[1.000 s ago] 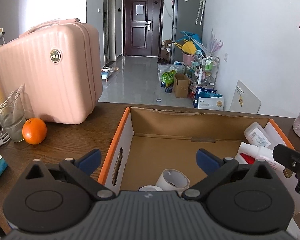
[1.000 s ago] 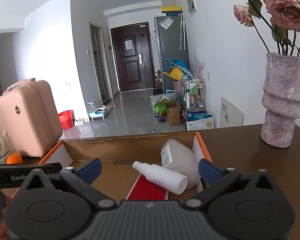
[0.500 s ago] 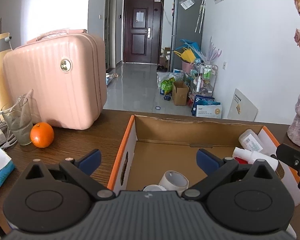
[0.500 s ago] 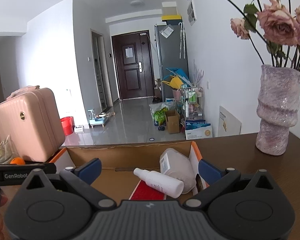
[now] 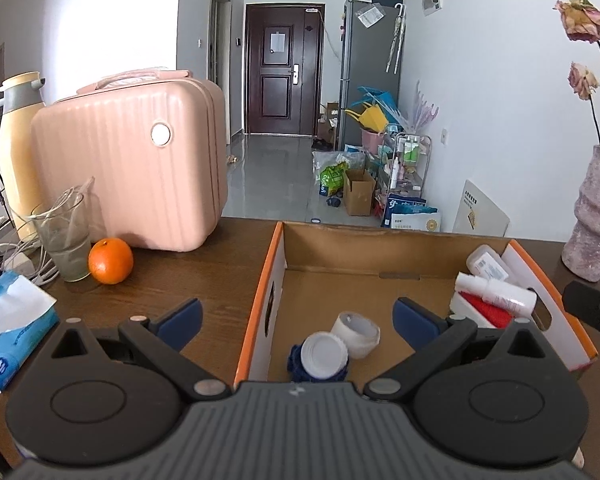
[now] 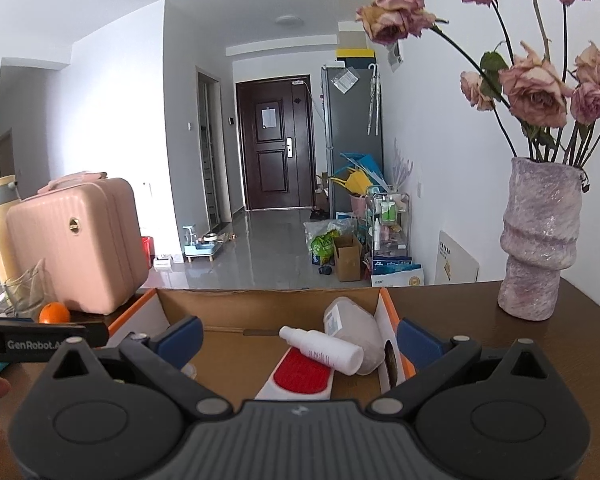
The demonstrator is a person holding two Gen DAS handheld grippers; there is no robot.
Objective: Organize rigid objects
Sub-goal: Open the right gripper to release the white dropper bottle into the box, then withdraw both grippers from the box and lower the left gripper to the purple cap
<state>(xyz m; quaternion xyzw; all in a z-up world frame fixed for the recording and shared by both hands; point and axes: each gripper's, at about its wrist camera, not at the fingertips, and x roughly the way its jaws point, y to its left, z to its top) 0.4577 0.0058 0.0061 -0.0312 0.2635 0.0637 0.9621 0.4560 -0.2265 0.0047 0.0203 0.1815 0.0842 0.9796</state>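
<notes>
Nearest the cameras, the left tongs (image 5: 296, 314) and the right tongs (image 6: 298, 338) are both spread wide with nothing between the blue pads, each held above the near edge of the cardboard box (image 5: 340, 280) on the dark wooden surface (image 5: 204, 276).

Inside the box, at the near left, a white-capped jar (image 5: 324, 356) stands touching a roll of white tape (image 5: 357, 334). On the right side a red-and-white brush (image 6: 300, 376) lies flat, a white spray bottle (image 6: 322, 349) rests across it, and a frosted bottle (image 6: 352, 332) leans against the right wall behind them.

Judging by this, much of the sorting looks done: five rigid items already sit in the box. Outside it, farther left, an orange (image 5: 111, 261), a drinking glass (image 5: 64, 240) and a tissue pack (image 5: 14, 332) remain on the surface, with a pink case (image 5: 132, 164) and a thermos jug (image 5: 14, 140) behind. Whether any of these belong to the job I cannot tell. Far right stands a vase of dried roses (image 6: 540, 236).
</notes>
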